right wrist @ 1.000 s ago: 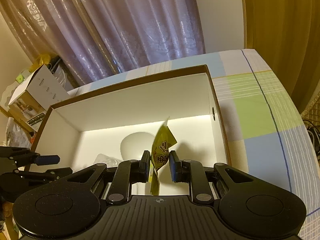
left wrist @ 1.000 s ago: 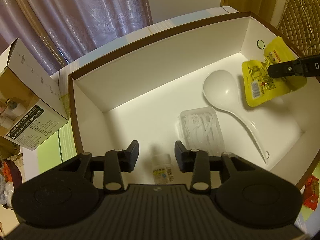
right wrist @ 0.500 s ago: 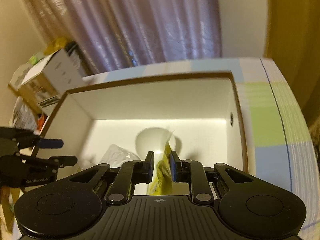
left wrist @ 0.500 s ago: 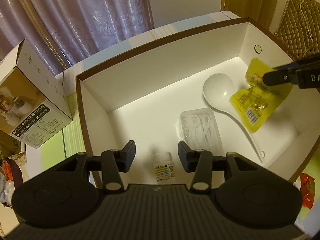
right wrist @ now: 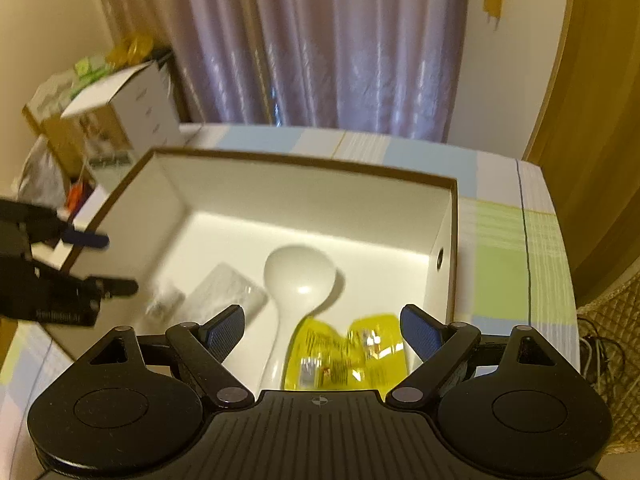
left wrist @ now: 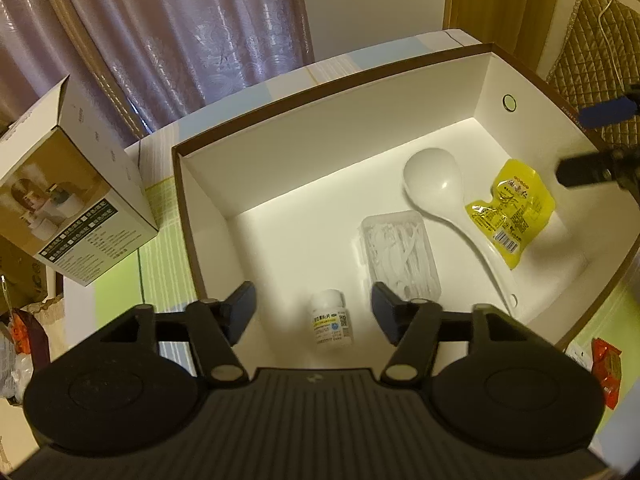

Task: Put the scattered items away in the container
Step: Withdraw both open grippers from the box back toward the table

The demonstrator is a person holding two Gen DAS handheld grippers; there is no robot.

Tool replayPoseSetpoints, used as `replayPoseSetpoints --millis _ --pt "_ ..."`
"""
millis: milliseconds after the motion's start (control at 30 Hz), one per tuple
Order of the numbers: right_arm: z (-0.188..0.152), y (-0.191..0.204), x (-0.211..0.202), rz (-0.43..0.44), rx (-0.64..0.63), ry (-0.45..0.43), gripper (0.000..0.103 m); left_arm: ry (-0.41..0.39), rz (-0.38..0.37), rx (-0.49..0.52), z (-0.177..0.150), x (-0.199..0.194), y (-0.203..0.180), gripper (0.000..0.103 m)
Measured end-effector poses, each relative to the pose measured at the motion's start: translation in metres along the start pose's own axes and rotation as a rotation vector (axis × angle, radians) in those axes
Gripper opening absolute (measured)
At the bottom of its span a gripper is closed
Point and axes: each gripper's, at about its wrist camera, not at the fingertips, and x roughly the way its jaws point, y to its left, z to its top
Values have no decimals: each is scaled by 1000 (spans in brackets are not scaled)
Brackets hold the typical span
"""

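Your right gripper [right wrist: 322, 326] hangs wide and empty above the yellow snack packet [left wrist: 510, 210], which lies across the white ladle [left wrist: 444, 188] inside the box [left wrist: 320, 96], while your left gripper [left wrist: 312, 306] spreads over the pill bottle [left wrist: 331, 324].

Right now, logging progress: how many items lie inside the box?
4: bottle near front, floss case centre, spoon beside it, yellow packet overlapping its handle.
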Motion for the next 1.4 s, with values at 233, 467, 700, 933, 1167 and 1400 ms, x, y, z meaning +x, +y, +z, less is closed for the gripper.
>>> replayPoseSetpoints --millis 233,467,700,933,1167,1400 --pt "-15 4 -3 17 8 74 90 12 34 -1 -2 -14 -7 82" --pt "-23 8 -14 3 31 72 90 1 58 -4 -6 -33 -14 95" --pt "-27 16 -29 -48 16 51 91 -14 58 -16 -14 -51 -17 97" --pt "-32 22 -43 -67 25 31 91 -44 58 -15 -20 -71 -22 98" --pt "-38 26 -64 -98 55 -14 91 -70 49 -20 -29 -92 -27 99" --pt "-43 30 -82 -96 67 -39 91 -92 54 -18 -37 -110 -30 100"
